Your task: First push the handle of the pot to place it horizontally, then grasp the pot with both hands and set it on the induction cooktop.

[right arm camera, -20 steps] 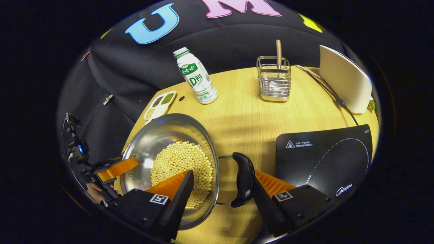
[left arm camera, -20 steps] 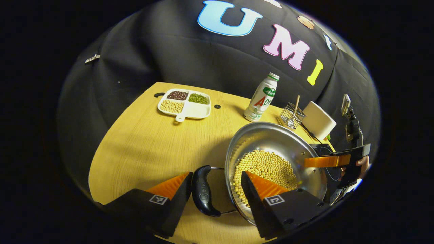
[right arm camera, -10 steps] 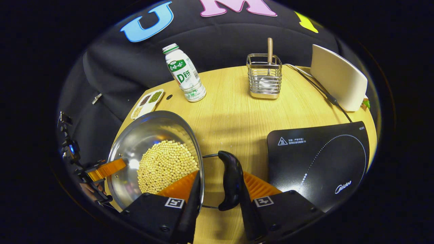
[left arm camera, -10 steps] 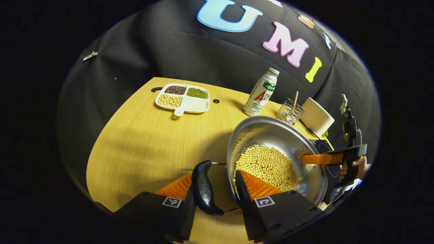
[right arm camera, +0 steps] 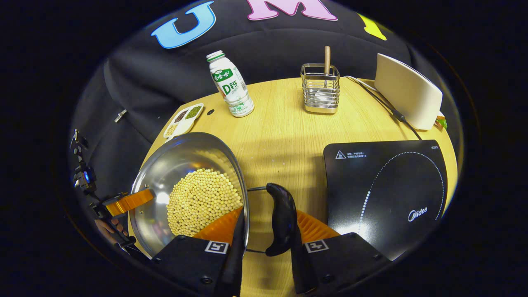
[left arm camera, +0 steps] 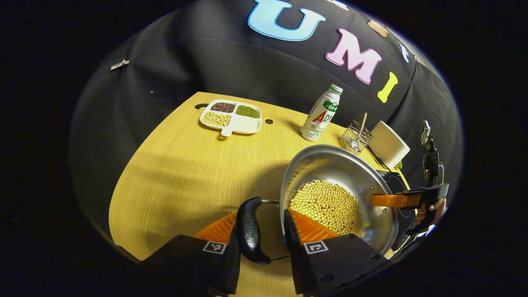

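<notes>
A steel pot (left arm camera: 330, 165) holding soybeans (left arm camera: 326, 204) sits on the wooden table, with a black handle on each side. My left gripper (left arm camera: 262, 214) is shut on the near handle (left arm camera: 250, 231): one finger presses its outer side and the other lies inside the rim. In the right gripper view, my right gripper (right arm camera: 269, 212) clamps the opposite handle (right arm camera: 280, 218) and the rim of the pot (right arm camera: 177, 161) the same way. The black induction cooktop (right arm camera: 387, 189) lies just right of that handle. Each view shows the other gripper's finger at the pot's far rim.
A white divided dish (left arm camera: 231, 117) of beans sits at the table's far left. A milk bottle (right arm camera: 231, 86), a wire holder (right arm camera: 321, 90) with a spoon and a white device (right arm camera: 406, 97) with a cable stand along the back. A hand (left arm camera: 433, 206) holds the far gripper.
Both grippers' fingers have drawn together from a wide gap until they clamp a handle and the rim. The cooktop now looks slightly nearer in the right gripper view.
</notes>
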The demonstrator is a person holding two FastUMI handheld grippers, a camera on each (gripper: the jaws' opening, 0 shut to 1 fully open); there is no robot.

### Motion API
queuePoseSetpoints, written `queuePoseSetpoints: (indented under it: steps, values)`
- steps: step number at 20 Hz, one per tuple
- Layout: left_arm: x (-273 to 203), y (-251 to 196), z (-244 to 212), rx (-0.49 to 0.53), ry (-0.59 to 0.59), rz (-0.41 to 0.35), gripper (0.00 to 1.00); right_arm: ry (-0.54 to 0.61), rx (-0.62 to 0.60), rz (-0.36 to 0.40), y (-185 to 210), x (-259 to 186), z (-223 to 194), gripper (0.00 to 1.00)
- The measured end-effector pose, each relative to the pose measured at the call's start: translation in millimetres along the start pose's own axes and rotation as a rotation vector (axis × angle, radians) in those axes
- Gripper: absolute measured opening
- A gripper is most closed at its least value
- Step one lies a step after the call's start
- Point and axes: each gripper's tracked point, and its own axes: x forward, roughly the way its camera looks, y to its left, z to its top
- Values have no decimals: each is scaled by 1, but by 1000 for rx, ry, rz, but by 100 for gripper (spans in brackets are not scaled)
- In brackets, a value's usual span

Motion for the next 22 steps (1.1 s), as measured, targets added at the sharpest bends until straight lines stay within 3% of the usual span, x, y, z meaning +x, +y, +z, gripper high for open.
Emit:
queuePoseSetpoints:
  steps: [1, 2, 9, 13, 14, 15, 22]
  values:
    - [-6, -3, 0, -2, -3, 6, 53, -9, -4, 2, -1, -12, 1, 48]
    - [-14, -7, 1, -3, -3, 9, 53, -16, -10, 4, -1, -21, 4, 52]
    - [-59, -63, 9, 16, -15, 1, 55, -59, -5, 12, -24, -90, 13, 52]
    - [-72, -111, 12, 32, -19, -12, 55, -78, 7, 6, -58, -127, 17, 52]
    - [-73, -124, 12, 37, -21, -17, 53, -82, 9, 2, -68, -136, 18, 47]
    - [-73, -136, 10, 36, -18, -24, 53, -86, 12, 0, -79, -144, 19, 52]
    - [-51, -220, -3, 38, 5, -53, 53, -78, 27, -25, -159, -176, 23, 52]
